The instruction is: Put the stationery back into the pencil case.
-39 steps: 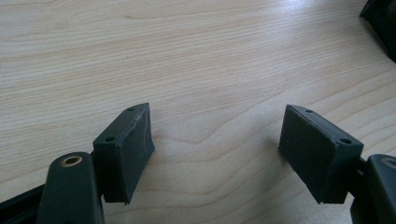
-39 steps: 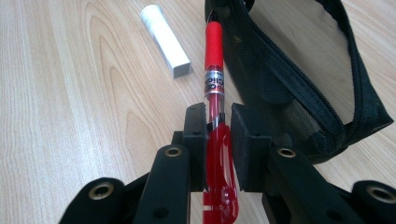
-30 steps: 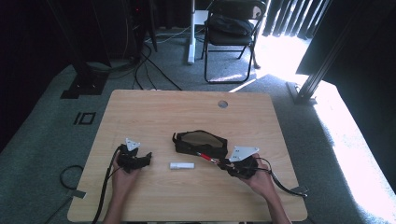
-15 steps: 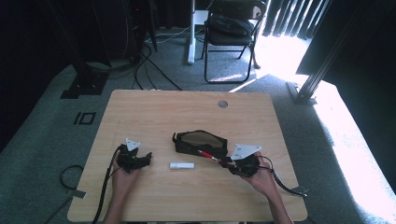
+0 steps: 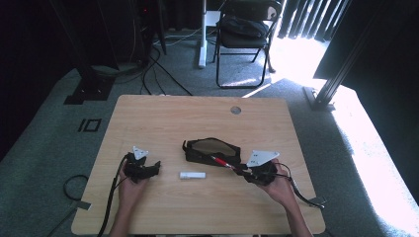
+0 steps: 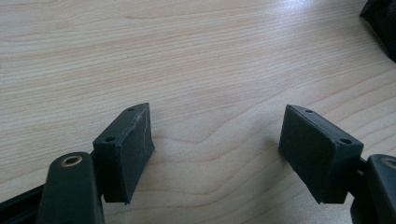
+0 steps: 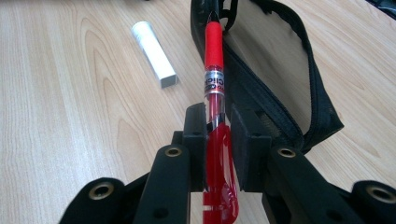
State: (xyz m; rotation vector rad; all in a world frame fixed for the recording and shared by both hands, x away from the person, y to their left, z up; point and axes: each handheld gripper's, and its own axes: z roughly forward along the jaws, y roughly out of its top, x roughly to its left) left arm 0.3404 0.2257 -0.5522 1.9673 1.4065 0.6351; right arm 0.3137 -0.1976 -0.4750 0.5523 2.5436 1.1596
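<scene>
Between the pads of my right claw (image 7: pixel 218 128) I grasp a red pen (image 7: pixel 213 60); its tip reaches the rim of the black pouch (image 5: pixel 213 148) on the surface (image 5: pixel 163 118). Beside the pouch lies a white tube (image 5: pixel 192 175). My left claw (image 6: pixel 217 144) is released, holding nothing.

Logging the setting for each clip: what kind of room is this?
Probably an office or lab corner set up for recording: a wooden table on grey carpet, a folding chair behind it, and loose cables across the floor.
</scene>
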